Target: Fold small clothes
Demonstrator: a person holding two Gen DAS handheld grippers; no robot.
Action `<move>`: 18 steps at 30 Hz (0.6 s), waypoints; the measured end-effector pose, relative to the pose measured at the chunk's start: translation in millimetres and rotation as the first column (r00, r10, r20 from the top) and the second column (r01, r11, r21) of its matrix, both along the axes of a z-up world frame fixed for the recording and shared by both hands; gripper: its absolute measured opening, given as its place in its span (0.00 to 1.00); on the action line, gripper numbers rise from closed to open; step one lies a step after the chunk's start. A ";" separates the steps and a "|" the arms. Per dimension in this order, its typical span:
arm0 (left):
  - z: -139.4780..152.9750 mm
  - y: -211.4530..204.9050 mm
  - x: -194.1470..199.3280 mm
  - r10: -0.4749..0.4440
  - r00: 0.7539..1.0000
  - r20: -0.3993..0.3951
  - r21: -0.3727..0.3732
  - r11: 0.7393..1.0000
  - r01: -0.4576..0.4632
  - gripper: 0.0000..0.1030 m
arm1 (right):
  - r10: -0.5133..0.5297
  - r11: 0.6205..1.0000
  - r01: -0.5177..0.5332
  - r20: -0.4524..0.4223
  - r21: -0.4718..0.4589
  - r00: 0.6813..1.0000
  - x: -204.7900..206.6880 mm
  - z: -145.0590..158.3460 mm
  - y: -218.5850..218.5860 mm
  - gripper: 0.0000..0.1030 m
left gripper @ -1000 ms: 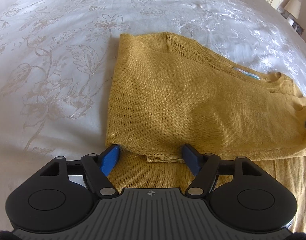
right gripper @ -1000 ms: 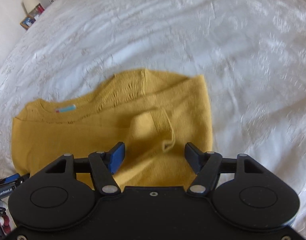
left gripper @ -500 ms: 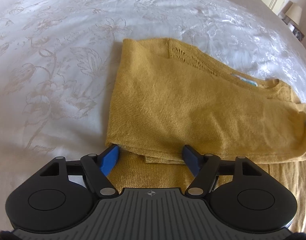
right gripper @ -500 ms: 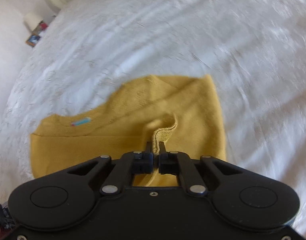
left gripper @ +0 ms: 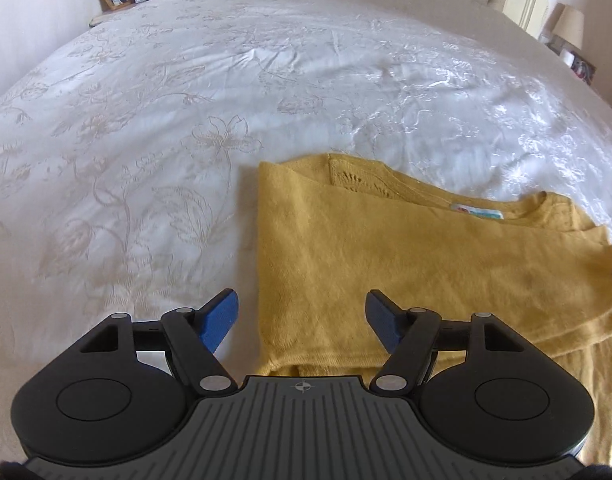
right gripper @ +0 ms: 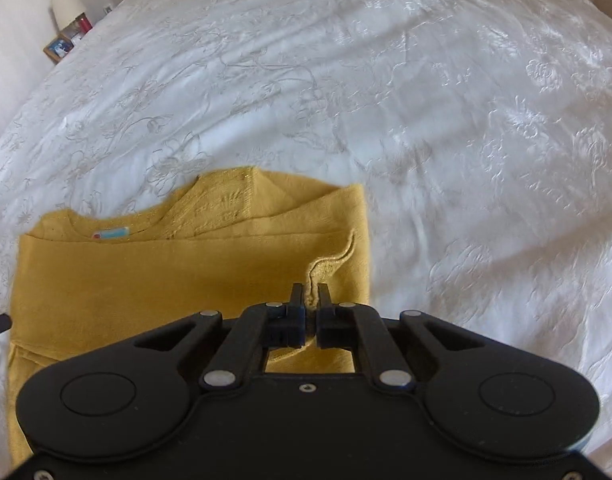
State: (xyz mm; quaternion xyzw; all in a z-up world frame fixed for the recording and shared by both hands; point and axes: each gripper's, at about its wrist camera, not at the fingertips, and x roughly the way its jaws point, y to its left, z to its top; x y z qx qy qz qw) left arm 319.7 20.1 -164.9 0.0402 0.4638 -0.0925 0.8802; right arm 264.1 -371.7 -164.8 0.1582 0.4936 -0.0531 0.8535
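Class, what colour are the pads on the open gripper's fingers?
Blue: the left gripper has blue pads, clearest in the left wrist view.

Black hand-held gripper [left gripper: 302, 316], blue fingertips [left gripper: 220, 318]

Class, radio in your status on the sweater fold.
Left gripper open, empty. Right gripper shut on yellow sweater fold. Nothing in the way.

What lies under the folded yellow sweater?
Under the yellow sweater the white floral bedspread shows all around. A lower sweater layer peeks out at its near edge; anything beneath the middle is covered.
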 end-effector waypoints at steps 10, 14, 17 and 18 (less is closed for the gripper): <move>-37.9 25.5 24.6 0.056 0.992 -0.110 0.201 0.979 -0.033 0.73 | -0.078 0.994 0.072 -0.072 -0.079 0.994 -19.3 -6.7 -9.0 0.43; -26.2 24.6 26.6 0.062 0.991 -0.116 0.220 0.975 -0.035 0.71 | -0.071 0.990 0.071 0.003 -0.122 0.997 -17.4 7.8 -8.1 0.52; -5.0 10.5 25.3 0.031 0.999 -0.013 0.193 0.981 -0.028 0.70 | -0.039 0.991 0.042 0.021 -0.127 0.999 -4.9 5.9 -2.2 0.63; 0.3 4.4 26.0 0.012 1.000 0.012 0.172 0.985 -0.014 0.70 | -0.034 0.991 0.036 0.019 -0.128 0.999 -0.6 3.3 -0.2 0.63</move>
